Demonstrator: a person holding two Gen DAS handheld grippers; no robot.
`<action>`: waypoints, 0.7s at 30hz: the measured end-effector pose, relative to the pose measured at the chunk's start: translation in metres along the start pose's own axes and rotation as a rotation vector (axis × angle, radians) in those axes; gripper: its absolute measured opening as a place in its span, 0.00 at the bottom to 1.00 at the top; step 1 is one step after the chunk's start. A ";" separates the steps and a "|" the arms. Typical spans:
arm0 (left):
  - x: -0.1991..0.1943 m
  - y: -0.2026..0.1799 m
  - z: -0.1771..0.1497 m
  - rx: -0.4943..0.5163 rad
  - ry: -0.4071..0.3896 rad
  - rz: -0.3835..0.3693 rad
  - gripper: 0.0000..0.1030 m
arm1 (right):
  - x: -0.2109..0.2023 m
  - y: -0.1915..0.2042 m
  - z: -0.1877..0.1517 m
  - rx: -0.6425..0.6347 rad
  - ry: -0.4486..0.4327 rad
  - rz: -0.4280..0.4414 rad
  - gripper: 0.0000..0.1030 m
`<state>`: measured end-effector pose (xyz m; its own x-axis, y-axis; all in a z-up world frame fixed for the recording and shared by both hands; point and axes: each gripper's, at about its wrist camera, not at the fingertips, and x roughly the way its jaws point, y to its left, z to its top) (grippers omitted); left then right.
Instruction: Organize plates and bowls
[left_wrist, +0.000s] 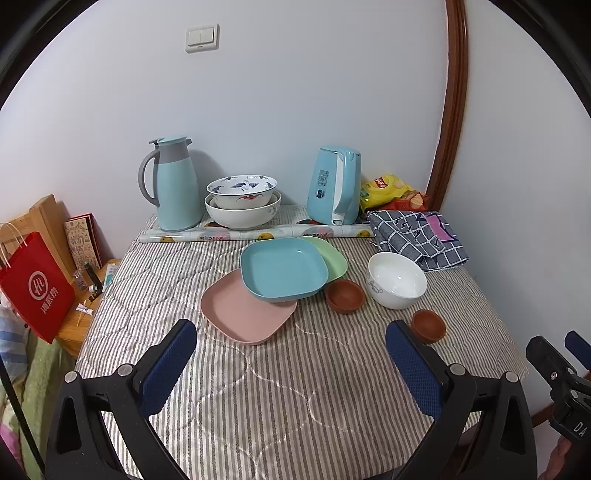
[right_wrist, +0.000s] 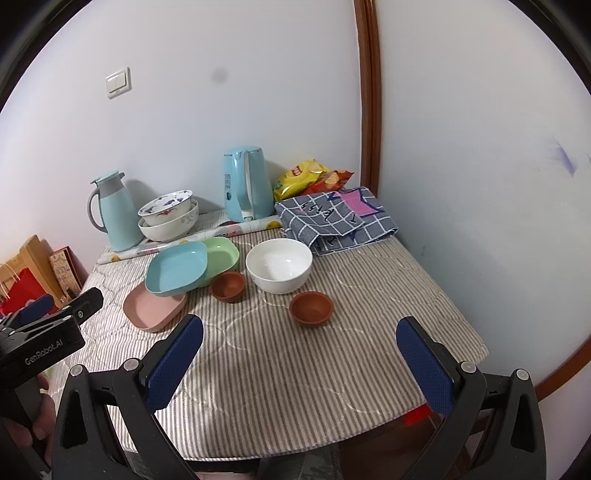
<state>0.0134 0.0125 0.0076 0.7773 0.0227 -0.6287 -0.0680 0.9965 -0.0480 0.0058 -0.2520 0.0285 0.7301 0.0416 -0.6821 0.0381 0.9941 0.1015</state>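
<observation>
Task status: not started, judging by the layout. On the grey-striped quilted table cover (left_wrist: 280, 387), three square plastic plates lie loosely overlapped: pink plate (left_wrist: 240, 314), blue plate (left_wrist: 282, 267), green plate (left_wrist: 332, 254). Just beside them sit a white ceramic bowl (left_wrist: 397, 280) and two small brown bowls (left_wrist: 345, 295) (left_wrist: 428, 325), all unstacked. Left gripper (left_wrist: 291, 365) and right gripper (right_wrist: 299, 363) are spread wide, empty, above the near edge. Plain white walls enclose the corner.
</observation>
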 end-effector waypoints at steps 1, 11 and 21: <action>0.002 0.001 0.001 -0.002 0.004 0.000 1.00 | 0.002 0.001 0.002 0.002 0.001 0.003 1.00; 0.023 0.010 0.015 -0.017 0.032 0.011 1.00 | 0.025 0.014 0.016 -0.010 0.012 0.013 1.00; 0.054 0.024 0.024 -0.050 0.069 0.021 1.00 | 0.048 0.027 0.033 -0.048 0.029 0.036 1.00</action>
<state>0.0692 0.0400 -0.0087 0.7306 0.0360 -0.6819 -0.1160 0.9906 -0.0720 0.0644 -0.2263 0.0219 0.7100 0.0798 -0.6996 -0.0216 0.9956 0.0917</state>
